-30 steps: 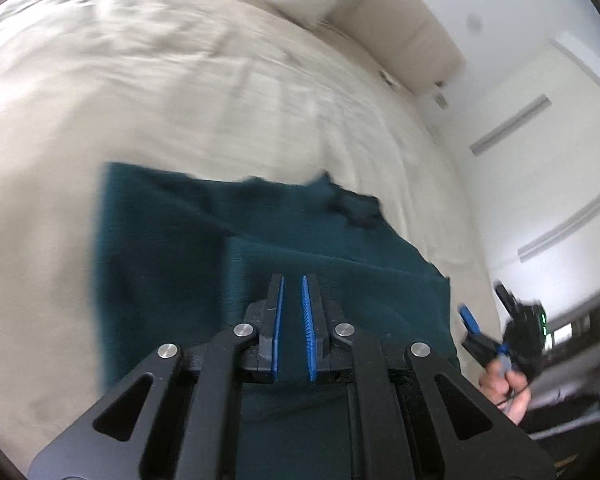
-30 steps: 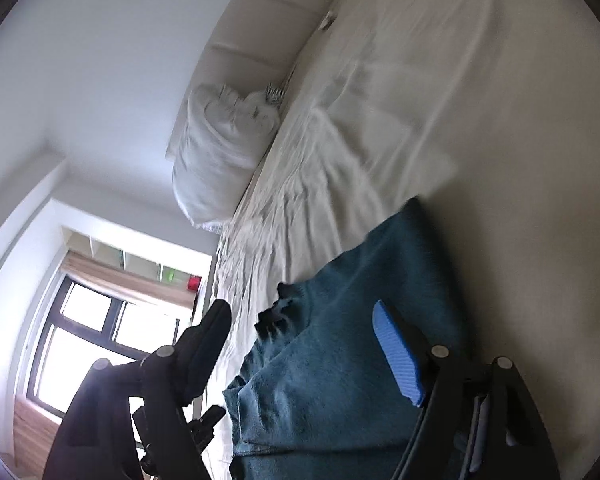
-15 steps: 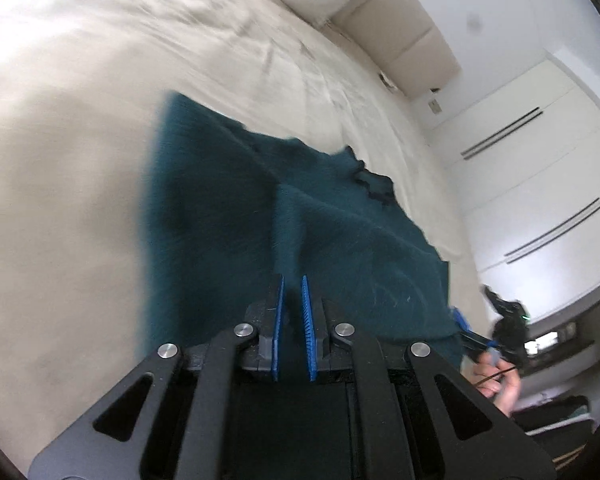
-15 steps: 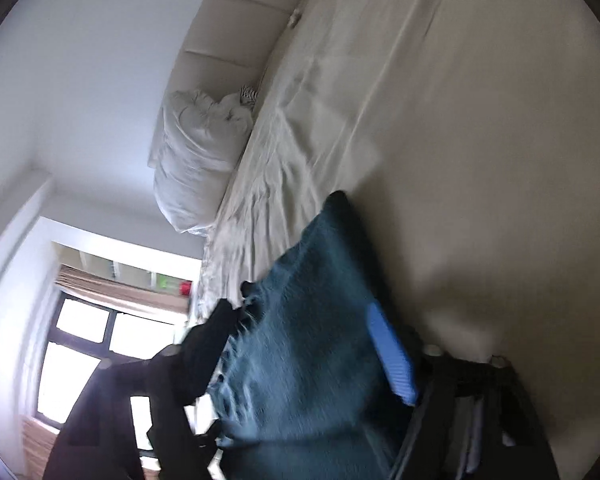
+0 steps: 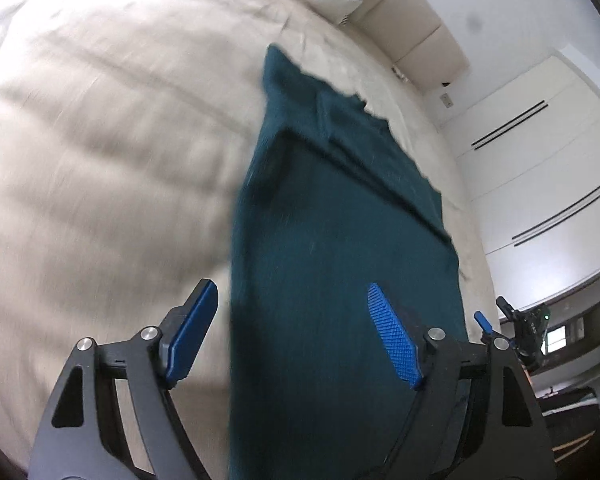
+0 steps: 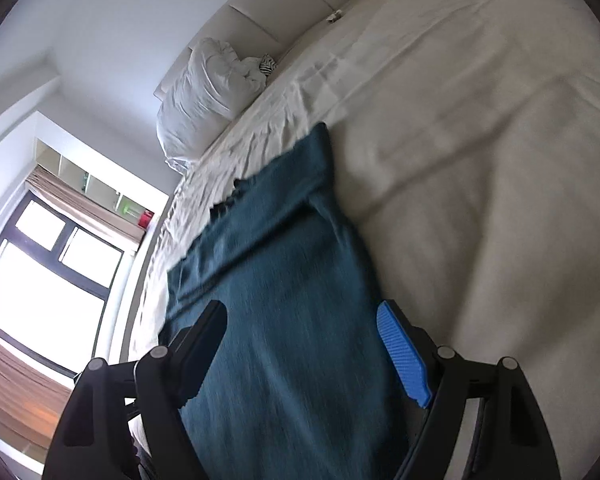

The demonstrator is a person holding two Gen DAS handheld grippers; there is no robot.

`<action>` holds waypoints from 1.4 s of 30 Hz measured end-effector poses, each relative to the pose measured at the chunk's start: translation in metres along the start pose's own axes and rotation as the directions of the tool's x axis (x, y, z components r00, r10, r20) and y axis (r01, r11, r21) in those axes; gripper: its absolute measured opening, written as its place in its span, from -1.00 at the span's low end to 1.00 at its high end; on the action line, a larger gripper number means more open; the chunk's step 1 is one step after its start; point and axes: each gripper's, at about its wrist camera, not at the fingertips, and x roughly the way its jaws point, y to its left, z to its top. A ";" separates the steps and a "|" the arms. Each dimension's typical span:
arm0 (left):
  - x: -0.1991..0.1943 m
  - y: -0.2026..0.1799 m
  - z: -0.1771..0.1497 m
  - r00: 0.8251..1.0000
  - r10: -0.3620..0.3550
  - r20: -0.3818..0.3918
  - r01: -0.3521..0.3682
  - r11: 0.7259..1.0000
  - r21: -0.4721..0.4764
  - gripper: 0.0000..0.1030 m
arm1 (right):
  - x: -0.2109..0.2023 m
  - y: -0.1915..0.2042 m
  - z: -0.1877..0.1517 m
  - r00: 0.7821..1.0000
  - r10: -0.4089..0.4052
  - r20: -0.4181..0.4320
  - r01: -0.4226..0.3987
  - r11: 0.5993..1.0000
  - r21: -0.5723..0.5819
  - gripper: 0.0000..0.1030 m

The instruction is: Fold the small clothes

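Observation:
A dark teal knitted garment (image 5: 340,240) lies folded into a long strip on the cream bed sheet (image 5: 100,140). My left gripper (image 5: 290,304) hovers over its near end. Its jaws are opening and stand wide, the blue pads clear of the cloth, which passes below and between them. In the right wrist view the same garment (image 6: 280,280) runs away from my right gripper (image 6: 300,312), which is open above it with nothing pinched. The right gripper (image 5: 496,316) also shows small at the right edge of the left wrist view. The garment's near end is hidden under both grippers.
A bunched white duvet or pillow (image 6: 208,92) lies against the padded headboard (image 5: 420,36) at the far end of the bed. White wardrobe doors (image 5: 540,160) stand on one side and a bright window (image 6: 40,272) on the other. Bare sheet (image 6: 480,160) spreads beside the garment.
The left jaws went from shut on the teal cloth to wide open, letting it go. Both grippers swept sideways across the bed, and the garment now lies as a narrower folded strip.

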 end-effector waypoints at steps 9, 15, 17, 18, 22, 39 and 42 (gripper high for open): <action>-0.023 0.003 -0.062 0.997 0.020 -0.075 -0.020 1.000 0.001 0.49 | -0.047 -0.013 -0.048 0.995 -0.068 -0.070 0.067 0.998 -0.014 0.56; -0.028 -0.001 -0.089 0.991 0.030 -0.134 -0.026 0.999 0.033 0.48 | -0.055 -0.021 -0.072 0.977 -0.108 -0.183 0.104 0.994 -0.033 0.41; -0.025 -0.001 -0.093 0.988 0.034 -0.149 -0.029 0.999 0.036 0.48 | -0.057 -0.025 -0.074 0.975 -0.104 -0.196 0.101 0.995 -0.025 0.36; -0.024 -0.001 -0.094 0.987 0.037 -0.158 -0.031 0.999 0.038 0.48 | -0.058 -0.028 -0.074 0.974 -0.091 -0.208 0.092 0.996 -0.009 0.34; -0.027 0.000 -0.101 0.982 0.045 -0.186 -0.037 0.998 0.044 0.48 | -0.057 -0.030 -0.076 0.959 -0.099 -0.267 0.101 0.995 -0.006 0.20; -0.032 0.017 -0.118 0.975 0.014 -0.224 -0.017 1.000 -0.011 0.30 | -0.053 -0.024 -0.093 0.936 -0.066 -0.345 0.067 0.998 -0.007 -0.24; -0.031 0.020 -0.116 0.975 0.026 -0.221 -0.030 0.999 -0.012 0.06 | -0.051 -0.023 -0.094 0.934 -0.062 -0.352 0.064 0.998 -0.005 -0.33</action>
